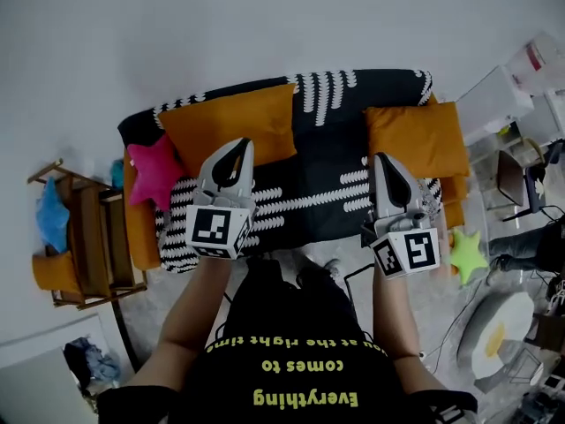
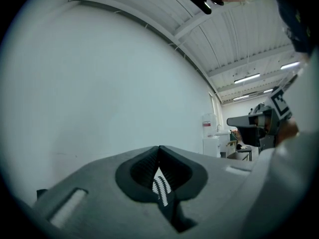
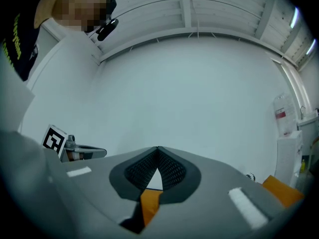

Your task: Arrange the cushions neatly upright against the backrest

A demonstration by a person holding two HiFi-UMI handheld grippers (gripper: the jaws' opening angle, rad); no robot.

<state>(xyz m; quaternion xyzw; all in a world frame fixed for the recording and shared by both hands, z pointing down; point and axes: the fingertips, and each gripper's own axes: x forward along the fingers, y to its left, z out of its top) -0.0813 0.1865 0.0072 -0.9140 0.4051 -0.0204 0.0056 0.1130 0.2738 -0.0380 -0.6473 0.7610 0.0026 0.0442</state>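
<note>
White wall backs an orange sofa draped in a black-and-white patterned throw. Two plump rectangular orange fabric cushions rest at its backrest, with a pink plush star cushion at the left end. The left gripper and right gripper hover before it, their jaws pressed together and empty.

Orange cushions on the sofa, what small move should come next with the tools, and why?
Probably open the left tool and ease it forward to the left orange cushion. It and the right tool are both shut and hold nothing, and that cushion lies askew on the patterned throw, right in front of the left tool.
</note>
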